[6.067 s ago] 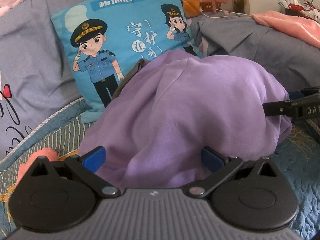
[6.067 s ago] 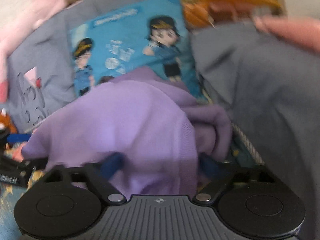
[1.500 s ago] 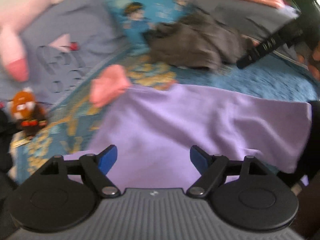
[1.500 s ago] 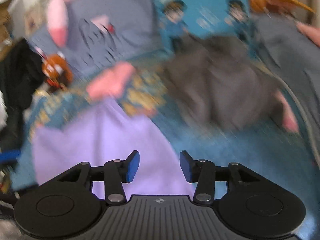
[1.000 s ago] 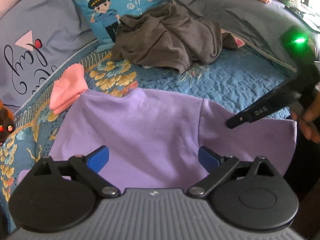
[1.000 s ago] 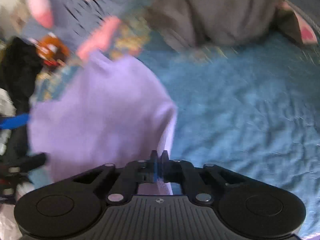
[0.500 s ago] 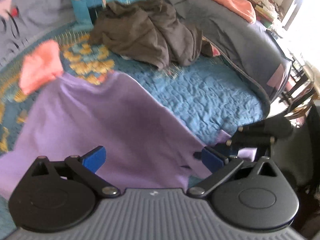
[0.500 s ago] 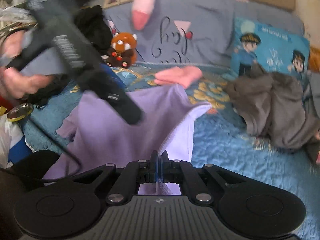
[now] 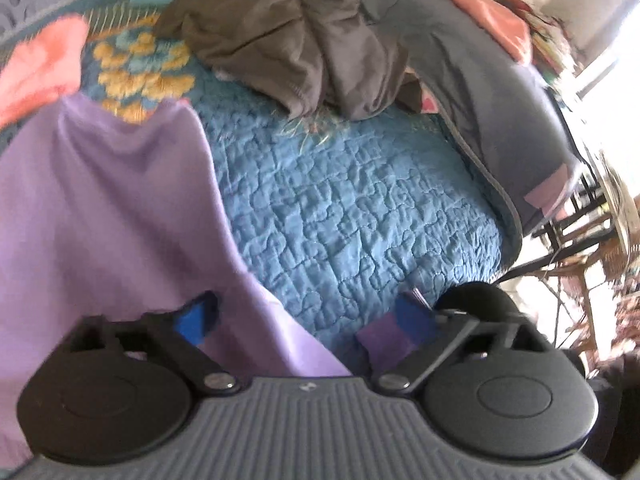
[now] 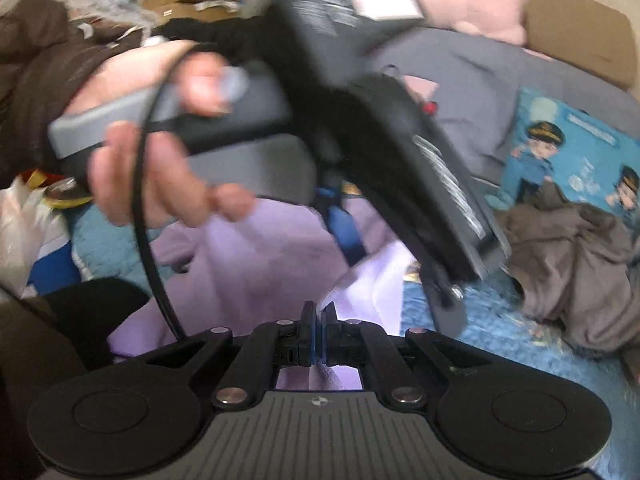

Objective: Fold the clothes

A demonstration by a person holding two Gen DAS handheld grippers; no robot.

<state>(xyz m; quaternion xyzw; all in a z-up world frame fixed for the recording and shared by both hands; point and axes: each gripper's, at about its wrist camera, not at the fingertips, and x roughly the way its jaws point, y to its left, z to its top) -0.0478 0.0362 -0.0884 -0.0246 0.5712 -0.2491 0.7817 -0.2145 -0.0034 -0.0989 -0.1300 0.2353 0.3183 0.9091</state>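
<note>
Half a second back the purple shirt (image 9: 108, 216) lay spread wide over the blue quilt (image 9: 352, 208); its right side is now lifted and drawn across toward the shirt's middle. My right gripper (image 10: 313, 320) has its fingers pressed together, pinching the shirt's edge, whose pale inner face (image 10: 380, 276) rises just beyond them. My left gripper (image 9: 306, 316) hangs above the shirt's near edge, its fingers closing; the purple cloth lies between them, the blue pads (image 9: 196, 316) not pressing on it. Beyond the shirt, on the quilt, a grey-brown garment (image 9: 296, 36) sits heaped. My left hand (image 10: 160, 152) grips that gripper's handle.
</note>
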